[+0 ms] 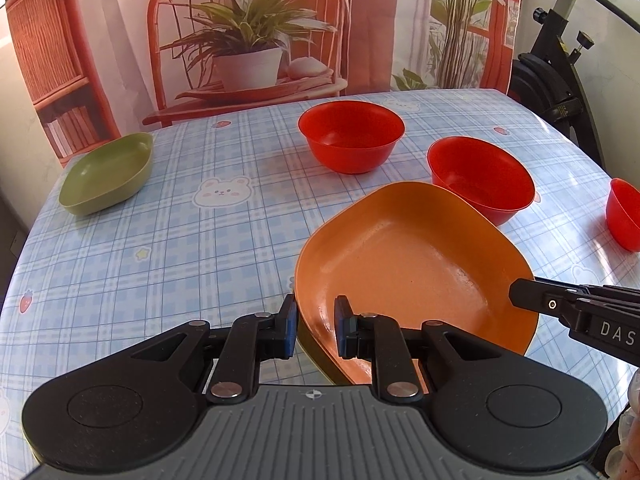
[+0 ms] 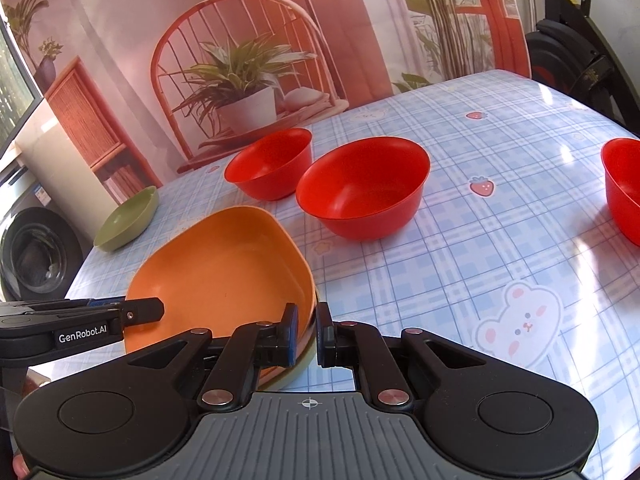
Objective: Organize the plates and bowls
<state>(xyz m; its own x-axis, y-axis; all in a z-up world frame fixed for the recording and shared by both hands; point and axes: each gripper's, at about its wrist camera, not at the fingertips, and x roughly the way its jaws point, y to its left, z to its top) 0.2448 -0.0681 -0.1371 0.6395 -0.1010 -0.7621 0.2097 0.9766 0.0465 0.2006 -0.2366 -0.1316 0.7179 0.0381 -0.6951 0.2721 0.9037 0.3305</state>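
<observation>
left tongs: narrowly parted, low (level with right) | right tongs: narrowly parted, low

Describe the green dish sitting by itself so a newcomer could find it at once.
Start at the table with the blue plaid bear-print cloth and go to its far left corner, near the printed backdrop. The green dish sits there alone, shallow and rounded-square. Unlike the three deep red bowls and the orange plate between the grippers, it is olive green and nothing is near it.
</observation>
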